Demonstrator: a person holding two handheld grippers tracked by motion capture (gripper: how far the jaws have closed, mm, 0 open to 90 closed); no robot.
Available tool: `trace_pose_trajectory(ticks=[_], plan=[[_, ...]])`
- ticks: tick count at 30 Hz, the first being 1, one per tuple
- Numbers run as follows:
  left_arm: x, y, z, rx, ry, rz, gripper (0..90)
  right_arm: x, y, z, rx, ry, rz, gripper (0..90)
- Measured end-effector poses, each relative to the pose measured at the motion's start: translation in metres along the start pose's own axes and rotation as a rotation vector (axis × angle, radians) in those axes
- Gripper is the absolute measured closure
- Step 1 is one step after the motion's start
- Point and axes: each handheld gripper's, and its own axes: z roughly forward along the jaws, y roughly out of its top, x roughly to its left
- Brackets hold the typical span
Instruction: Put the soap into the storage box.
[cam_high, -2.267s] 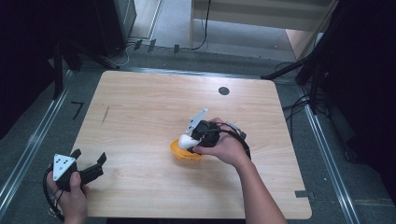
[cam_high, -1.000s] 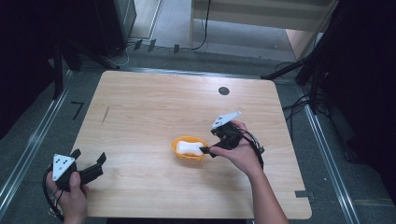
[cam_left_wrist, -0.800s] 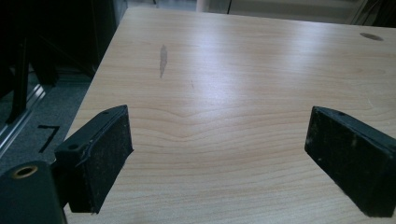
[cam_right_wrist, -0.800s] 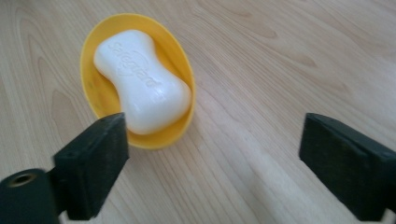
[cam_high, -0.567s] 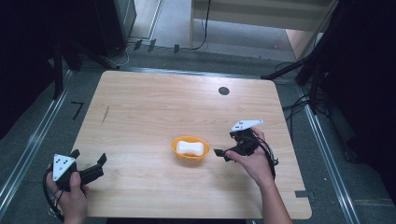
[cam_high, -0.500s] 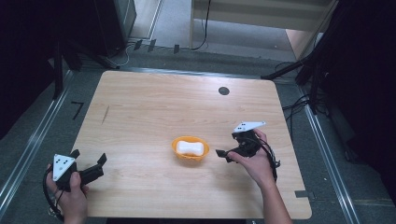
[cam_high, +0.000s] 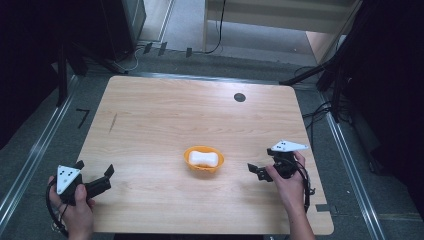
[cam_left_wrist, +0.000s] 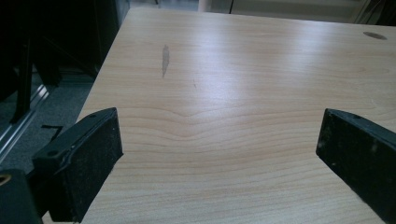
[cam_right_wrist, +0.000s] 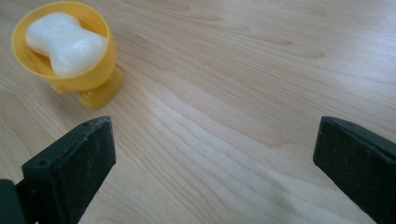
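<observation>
A small orange bowl (cam_high: 189, 156) stands in the middle of the wooden table (cam_high: 165, 115) with a white bone-shaped piece (cam_high: 205, 158) lying in it. My right gripper (cam_high: 256, 171) is low over the table to the bowl's right, apart from it. It is open; its jaws have just been opening, with nothing between them. In the right gripper view the bowl (cam_right_wrist: 95, 70) and white piece (cam_right_wrist: 65, 39) sit at upper left, beyond the gripper (cam_right_wrist: 212, 128). My left gripper (cam_high: 95, 168) rests at the table's front left corner, open and empty, over bare wood in the left gripper view (cam_left_wrist: 217, 123).
A dark round hole (cam_high: 239, 97) sits near the table's far edge. A grey smear (cam_left_wrist: 165, 59) marks the wood at the left. Metal rails (cam_high: 345, 150) run along both sides of the table, and cables (cam_high: 320, 112) lie on the floor at the right.
The right gripper left the white piece in the bowl, opened, and drew away to the right and slightly down. The left gripper has stayed where it was.
</observation>
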Motion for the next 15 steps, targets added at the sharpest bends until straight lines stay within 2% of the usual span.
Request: trace_pose_trajectory(ticks=[6, 10, 15], plan=[[0.000, 0.000, 0.000, -0.001, 0.000, 0.001, 0.7, -0.007, -0.018, -0.009, -0.008, -0.020, 0.028, 0.0], [-0.001, 0.000, 0.000, 0.002, -0.001, 0.004, 0.7, -0.013, -0.033, -0.018, -0.030, -0.054, 0.063, 0.0], [-0.001, 0.000, 0.000, 0.004, 0.000, 0.005, 0.6, -0.019, -0.048, -0.027, -0.055, -0.090, 0.083, 1.6]])
